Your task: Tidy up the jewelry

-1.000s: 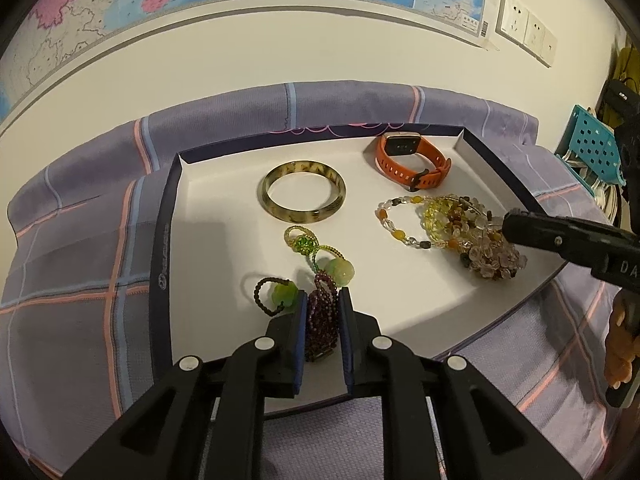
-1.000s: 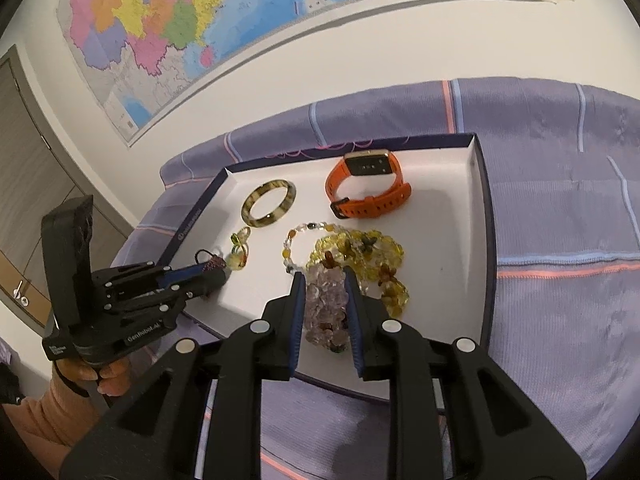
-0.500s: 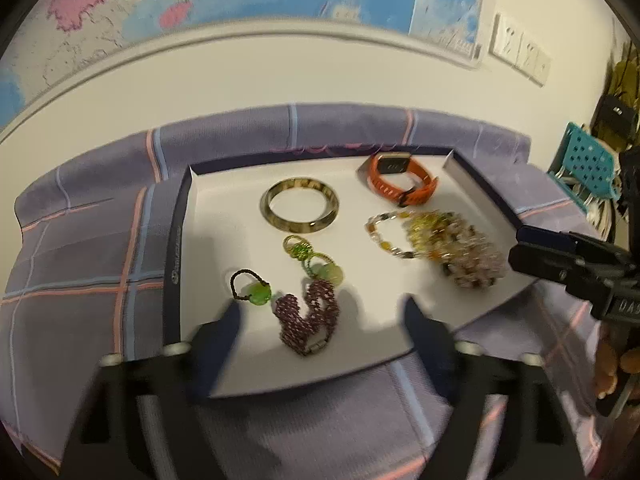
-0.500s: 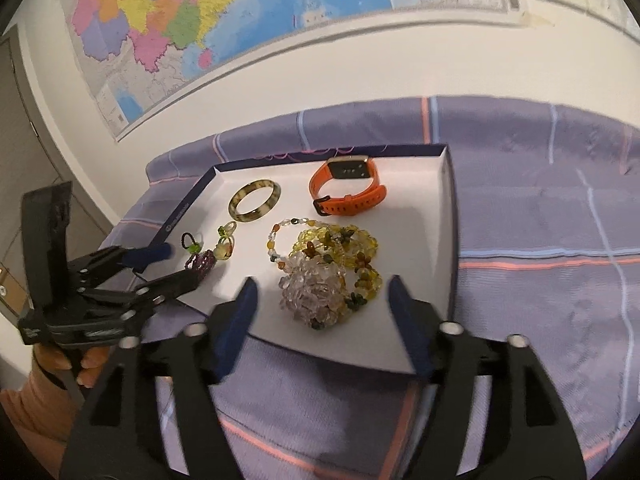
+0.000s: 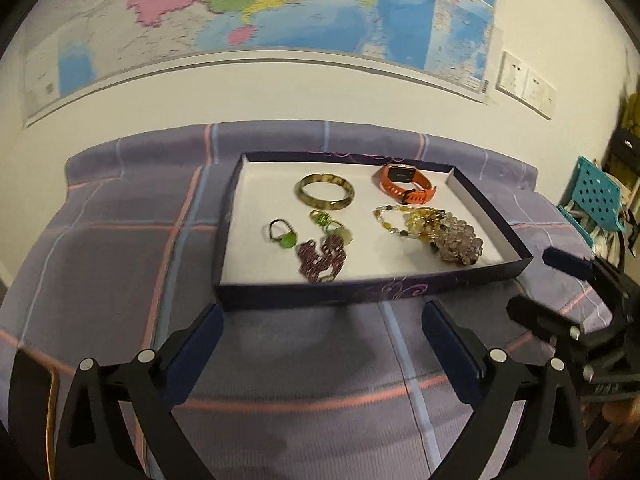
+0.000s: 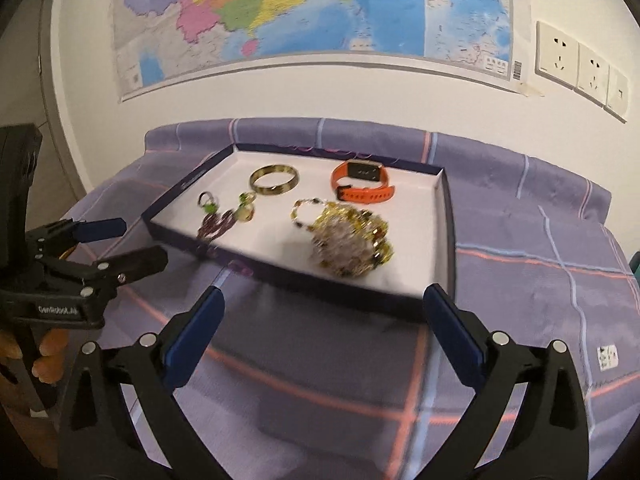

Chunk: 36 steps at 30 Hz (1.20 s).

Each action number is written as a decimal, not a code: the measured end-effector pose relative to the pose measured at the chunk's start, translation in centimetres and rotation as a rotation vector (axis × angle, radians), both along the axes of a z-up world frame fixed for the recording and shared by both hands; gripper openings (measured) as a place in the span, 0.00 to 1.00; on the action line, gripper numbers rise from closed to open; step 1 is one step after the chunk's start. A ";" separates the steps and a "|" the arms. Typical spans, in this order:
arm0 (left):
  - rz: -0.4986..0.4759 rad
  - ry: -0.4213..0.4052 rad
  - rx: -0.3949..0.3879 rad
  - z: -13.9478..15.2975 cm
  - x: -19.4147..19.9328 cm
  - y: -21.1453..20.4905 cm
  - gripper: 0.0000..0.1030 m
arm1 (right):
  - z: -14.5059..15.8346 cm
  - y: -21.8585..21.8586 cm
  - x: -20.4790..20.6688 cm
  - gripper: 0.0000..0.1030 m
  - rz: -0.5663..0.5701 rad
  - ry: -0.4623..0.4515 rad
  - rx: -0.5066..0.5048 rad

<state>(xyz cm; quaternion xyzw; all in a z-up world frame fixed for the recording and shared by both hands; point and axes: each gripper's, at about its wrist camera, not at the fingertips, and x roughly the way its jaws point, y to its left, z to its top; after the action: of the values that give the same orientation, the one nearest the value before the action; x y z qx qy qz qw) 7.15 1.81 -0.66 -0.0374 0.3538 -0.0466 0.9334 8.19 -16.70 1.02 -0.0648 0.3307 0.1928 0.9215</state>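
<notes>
A dark blue tray (image 5: 360,289) (image 6: 360,294) with a white floor holds the jewelry. In it lie an olive bangle (image 5: 325,197) (image 6: 274,180), an orange watch (image 5: 406,189) (image 6: 362,187), a purple bead bracelet (image 5: 320,262) (image 6: 216,226), green bead pieces (image 5: 286,240) (image 6: 208,204), and a pile of yellow and clear bead bracelets (image 5: 444,232) (image 6: 352,240). My left gripper (image 5: 320,344) is open and empty, in front of the tray's near wall. My right gripper (image 6: 322,334) is open and empty, also in front of the tray.
The tray sits on a purple plaid cloth (image 5: 280,380) (image 6: 520,280) against a white wall with a map (image 5: 280,8). Wall sockets (image 6: 576,64) are at the right. A teal stool (image 5: 596,200) stands beyond the cloth's right edge.
Both grippers opened, letting go of the purple bracelet and the clear bead pile, and drew back out of the tray toward me. The jewelry stays in the tray.
</notes>
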 end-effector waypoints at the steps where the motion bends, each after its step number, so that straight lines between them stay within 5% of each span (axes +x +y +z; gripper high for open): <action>1: 0.008 -0.002 -0.004 0.0 -0.3 0.0 0.93 | -0.2 0.3 -0.3 0.95 0.009 0.006 -0.015; 36: 0.020 -0.012 0.043 -0.3 -3.4 -1.4 0.93 | -1.0 0.4 -3.5 0.95 -0.029 0.055 0.036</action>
<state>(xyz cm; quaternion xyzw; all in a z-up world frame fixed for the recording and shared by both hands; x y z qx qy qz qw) 3.80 0.42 -0.96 -0.0207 0.3489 -0.0301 0.9364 4.74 -16.32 -0.02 -0.0383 0.3533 0.1873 0.9158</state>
